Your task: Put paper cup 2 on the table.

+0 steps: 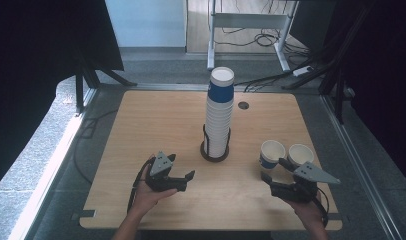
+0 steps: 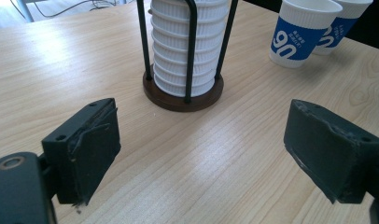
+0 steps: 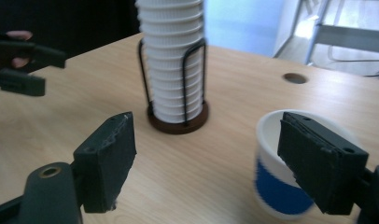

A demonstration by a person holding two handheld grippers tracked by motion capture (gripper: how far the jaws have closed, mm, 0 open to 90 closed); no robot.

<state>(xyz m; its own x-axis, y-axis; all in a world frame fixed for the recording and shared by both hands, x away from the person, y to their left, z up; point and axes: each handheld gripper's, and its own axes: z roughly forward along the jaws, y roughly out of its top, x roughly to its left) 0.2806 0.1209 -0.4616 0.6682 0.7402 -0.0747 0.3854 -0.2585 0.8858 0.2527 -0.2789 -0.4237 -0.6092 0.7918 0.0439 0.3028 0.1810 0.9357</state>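
A tall stack of white ribbed paper cups (image 1: 218, 117) with a blue-banded top cup stands in a black wire holder on a round brown base (image 1: 214, 154) at the table's middle. Two single blue-and-white cups (image 1: 272, 152) (image 1: 300, 154) stand upright side by side to its right. My left gripper (image 1: 186, 181) rests low at the front left, open, nothing between its jaws (image 2: 201, 149), facing the holder (image 2: 185, 51). My right gripper (image 1: 274, 170) hovers at the front right, open and bare (image 3: 206, 163). The nearer cup (image 3: 276, 186) sits just behind its right jaw.
The wooden table (image 1: 156, 120) has a round cable hole (image 1: 243, 105) behind the stack. Black curtains flank both sides, and a white desk frame (image 1: 246, 22) with loose cables stands on the floor beyond. The left gripper (image 3: 24, 65) appears at the upper left of the right gripper view.
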